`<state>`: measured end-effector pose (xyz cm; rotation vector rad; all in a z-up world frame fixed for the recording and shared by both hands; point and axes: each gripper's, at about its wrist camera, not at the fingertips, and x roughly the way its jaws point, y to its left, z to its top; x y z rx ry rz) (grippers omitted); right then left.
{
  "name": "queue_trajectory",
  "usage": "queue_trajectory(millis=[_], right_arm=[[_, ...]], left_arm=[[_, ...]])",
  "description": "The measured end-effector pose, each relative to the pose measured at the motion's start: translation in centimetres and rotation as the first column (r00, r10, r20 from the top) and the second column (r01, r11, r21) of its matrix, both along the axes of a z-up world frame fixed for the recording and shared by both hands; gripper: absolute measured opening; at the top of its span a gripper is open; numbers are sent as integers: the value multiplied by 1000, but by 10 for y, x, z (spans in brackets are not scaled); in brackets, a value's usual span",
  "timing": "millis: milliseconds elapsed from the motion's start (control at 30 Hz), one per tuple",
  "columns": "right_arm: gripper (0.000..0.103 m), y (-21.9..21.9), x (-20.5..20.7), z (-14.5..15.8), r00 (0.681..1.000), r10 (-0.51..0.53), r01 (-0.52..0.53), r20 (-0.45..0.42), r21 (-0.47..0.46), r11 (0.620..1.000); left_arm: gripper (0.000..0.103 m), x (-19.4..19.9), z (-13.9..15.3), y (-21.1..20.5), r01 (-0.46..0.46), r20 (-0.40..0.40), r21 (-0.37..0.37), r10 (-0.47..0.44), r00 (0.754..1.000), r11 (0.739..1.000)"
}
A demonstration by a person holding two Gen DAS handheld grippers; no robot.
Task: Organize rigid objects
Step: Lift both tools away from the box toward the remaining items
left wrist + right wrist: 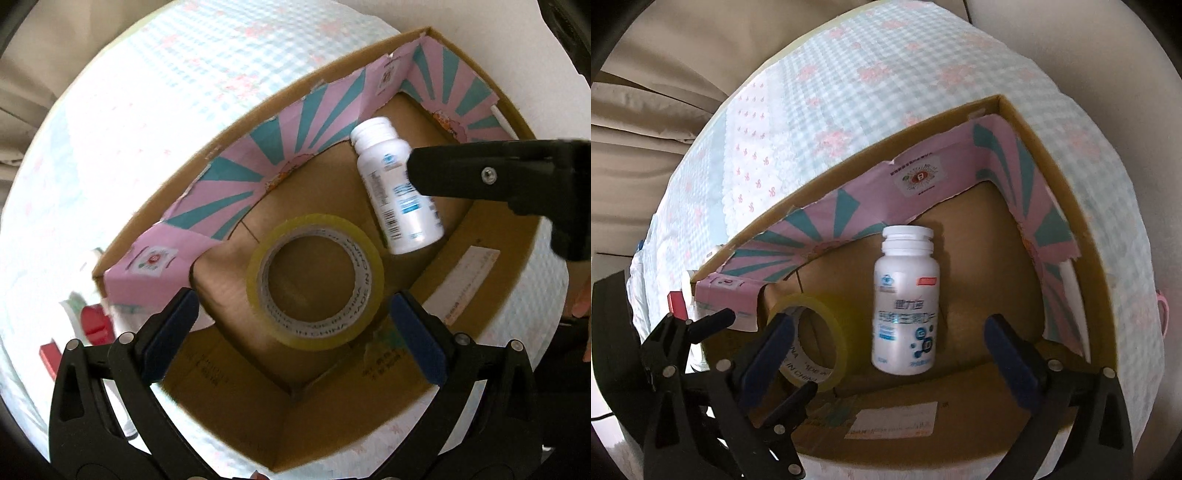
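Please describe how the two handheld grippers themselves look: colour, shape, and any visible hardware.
Both the left gripper and the right gripper are black plastic with two angled fingers. Each finger carries a dark blue rubber pad at its tip. Silver round rivets mark the linkage joints. No cables or sleeves are visible.

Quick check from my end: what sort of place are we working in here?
Probably a home, perhaps a bedroom: the cardboard box sits on a quilted, gingham floral cloth like a bedspread, with beige cushions or bedding behind. Inside lie a tape roll and a white pill bottle.
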<state>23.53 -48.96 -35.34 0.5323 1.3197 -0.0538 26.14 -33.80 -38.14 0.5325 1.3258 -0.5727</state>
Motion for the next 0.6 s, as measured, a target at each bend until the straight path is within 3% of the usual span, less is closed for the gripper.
queue_trajectory(millis=[300, 600], right_arm=[[102, 4, -20, 48, 999, -17, 16, 47, 20, 1000], [102, 31, -54, 137, 992, 55, -49, 118, -57, 997]], left_arm=[[103, -16, 60, 28, -71, 61, -58, 75, 995, 996], [103, -58, 165, 66, -194, 174, -134, 216, 961, 972]])
